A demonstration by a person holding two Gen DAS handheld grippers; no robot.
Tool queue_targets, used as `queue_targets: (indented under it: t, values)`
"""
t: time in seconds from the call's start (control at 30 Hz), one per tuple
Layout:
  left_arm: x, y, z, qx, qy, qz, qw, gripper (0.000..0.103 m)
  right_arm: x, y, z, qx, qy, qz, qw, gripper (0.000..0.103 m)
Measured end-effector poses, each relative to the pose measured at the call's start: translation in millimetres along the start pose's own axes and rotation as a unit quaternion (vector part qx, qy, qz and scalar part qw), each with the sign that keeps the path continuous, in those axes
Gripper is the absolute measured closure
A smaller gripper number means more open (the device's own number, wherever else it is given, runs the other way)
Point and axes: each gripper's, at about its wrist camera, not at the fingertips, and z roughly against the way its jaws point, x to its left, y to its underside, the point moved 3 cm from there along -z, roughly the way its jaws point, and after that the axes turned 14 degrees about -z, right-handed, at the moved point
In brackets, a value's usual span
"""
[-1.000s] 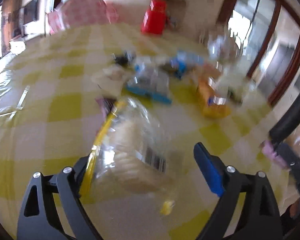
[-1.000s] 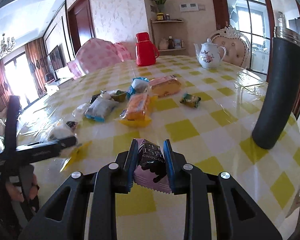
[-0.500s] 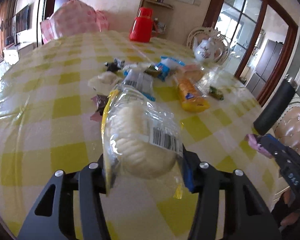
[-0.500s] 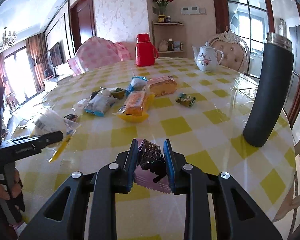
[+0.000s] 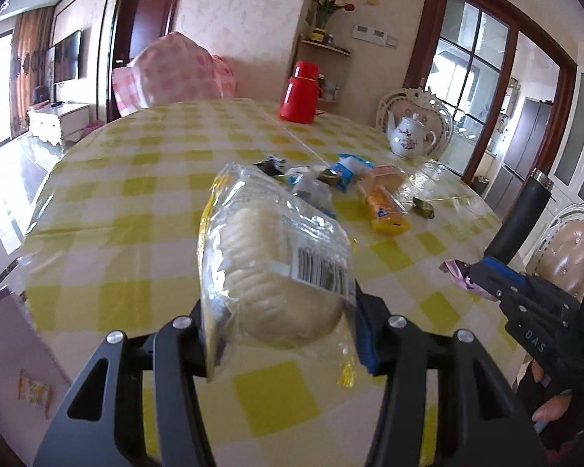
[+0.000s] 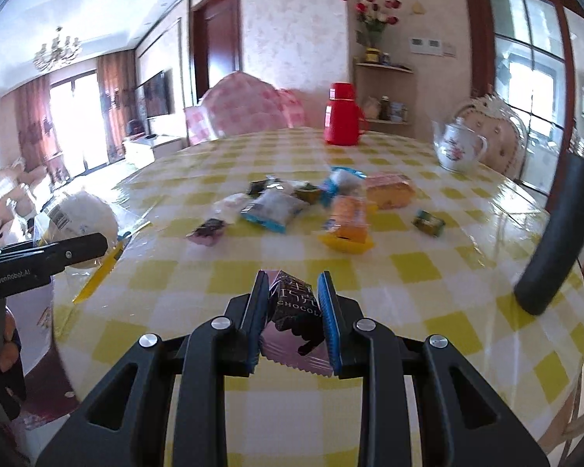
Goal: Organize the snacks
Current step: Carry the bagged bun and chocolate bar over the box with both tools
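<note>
Snacks (image 6: 280, 206) lie mid-desk (image 6: 408, 280). Left gripper (image 5: 280, 327) jaws clench a clear bun bag (image 5: 276, 264), its barcode readable only in the left view. Right gripper (image 6: 292, 319) jaws grasp a chocolate packet (image 6: 294, 305), lettering seen only in the right view.

The clear crinkly bag of pale round rice crackers (image 5: 276, 268) hides the table behind it at the centre of the left wrist view. At the lower left edge, a white-and-lilac box (image 5: 15, 358) is cut off. The tall matte black flask (image 6: 560, 241) blurs at the right edge of the right wrist view, its top cropped.
</note>
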Motion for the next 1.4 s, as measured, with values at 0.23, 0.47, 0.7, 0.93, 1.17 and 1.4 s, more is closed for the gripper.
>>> queue_targets:
  t: [0.23,0.47,0.7,0.93,1.17,1.4]
  values:
    - [25,29,21,0.010,-0.018,0.007,0.9998,0.050,38,10,-3,0.015,-0.027,0.032,0.999,0.076]
    - [45,49,42,0.015,-0.042,0.007,0.9990,0.050,75,27,-11,0.034,-0.048,0.068,0.996,0.076]
    - [75,61,61,0.023,-0.071,0.011,0.9972,0.050,127,38,-7,0.038,-0.085,0.117,0.989,0.076]
    - [105,81,74,0.058,-0.101,0.000,0.9931,0.050,186,54,-6,0.055,-0.133,0.168,0.975,0.076]
    - [146,112,100,0.096,-0.147,0.005,0.9843,0.050,245,81,-6,0.086,-0.187,0.206,0.957,0.076]
    - [188,140,107,0.142,-0.176,0.032,0.9736,0.050,288,107,-6,0.117,-0.229,0.233,0.938,0.076]
